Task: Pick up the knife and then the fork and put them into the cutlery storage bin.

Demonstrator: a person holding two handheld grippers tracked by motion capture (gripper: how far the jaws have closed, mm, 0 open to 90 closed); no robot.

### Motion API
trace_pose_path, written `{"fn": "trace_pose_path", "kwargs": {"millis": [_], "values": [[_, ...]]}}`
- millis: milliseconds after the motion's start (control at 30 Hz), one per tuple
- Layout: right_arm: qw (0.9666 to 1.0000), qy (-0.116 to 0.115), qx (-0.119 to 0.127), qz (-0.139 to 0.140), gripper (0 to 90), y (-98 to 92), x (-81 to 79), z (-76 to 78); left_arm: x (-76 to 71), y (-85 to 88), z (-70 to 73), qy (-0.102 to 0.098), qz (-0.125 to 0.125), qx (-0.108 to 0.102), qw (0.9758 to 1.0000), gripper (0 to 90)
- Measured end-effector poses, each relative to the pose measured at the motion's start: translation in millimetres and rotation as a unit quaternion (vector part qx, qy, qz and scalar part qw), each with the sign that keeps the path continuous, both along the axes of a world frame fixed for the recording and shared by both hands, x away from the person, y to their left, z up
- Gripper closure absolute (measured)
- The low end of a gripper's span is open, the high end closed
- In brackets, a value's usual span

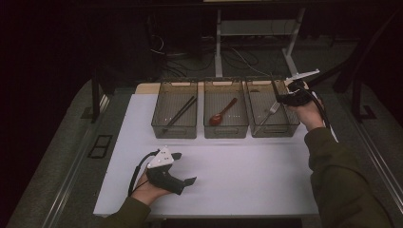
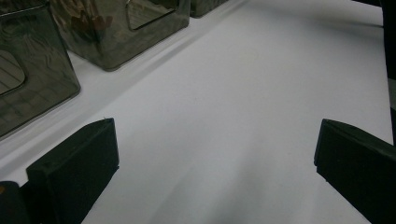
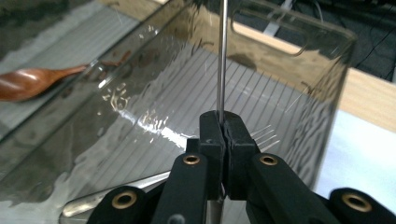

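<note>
Right gripper view has the right tongs (image 3: 223, 140) clamped on a thin metal rod (image 3: 222, 60) above the fork (image 1: 270, 112) bin (image 1: 285, 124) at two o'clock, apparently to sort it there; left tongs (image 1: 183, 166) rest apart on the worktop (image 1: 247, 175).

White table (image 1: 237, 180), three smoky bins (image 1: 226, 109)

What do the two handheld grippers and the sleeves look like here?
Both grippers are black with blocky black jaws. The left gripper carries a light grey three-cornered plate and a black looping cable. The right gripper has a similar pale plate, a black cable and brass-coloured pivot rivets in its own view. Both sleeves are dark olive green.
</note>
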State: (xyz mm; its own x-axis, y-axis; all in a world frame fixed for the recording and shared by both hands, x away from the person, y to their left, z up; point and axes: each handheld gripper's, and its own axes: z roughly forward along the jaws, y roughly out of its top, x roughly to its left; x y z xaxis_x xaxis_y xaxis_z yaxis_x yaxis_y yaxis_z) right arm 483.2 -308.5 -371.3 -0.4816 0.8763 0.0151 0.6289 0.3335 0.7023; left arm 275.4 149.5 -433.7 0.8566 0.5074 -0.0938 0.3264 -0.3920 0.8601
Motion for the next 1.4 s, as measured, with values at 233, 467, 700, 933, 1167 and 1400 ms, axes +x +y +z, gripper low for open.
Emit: {"fn": "trace_pose_path", "kwargs": {"millis": [233,467,700,933,1167,1400], "values": [[0.9997,0.01,0.02,-0.011,69.5,3.3,4.5,-9.8,0.1,0.1,-0.2,0.003,-0.002,-0.003,1.0,0.0],[0.9991,0.004,0.041,-0.009,47.1,2.4,-3.0,-6.9,0.7,-0.2,-0.9,0.007,-0.004,-0.002,1.0,0.0],[0.9975,-0.02,0.067,-0.004,36.2,-0.1,-19.0,-3.9,0.8,-0.7,-1.9,0.014,-0.006,-0.003,0.9999,0.0],[0.9942,-0.049,0.096,0.004,30.6,-3.2,-43.0,-3.1,0.1,0.1,-2.2,0.014,-0.009,-0.002,0.9999,0.0],[0.9929,-0.081,0.086,0.012,24.4,2.8,-73.5,-3.5,-0.6,-0.2,-2.5,0.013,-0.012,-0.002,0.9998,0.0],[0.9903,-0.097,0.091,0.04,20.0,12.2,-104.0,-6.1,-1.8,0.2,-1.7,0.011,-0.01,-0.005,0.9999,0.0]]}}
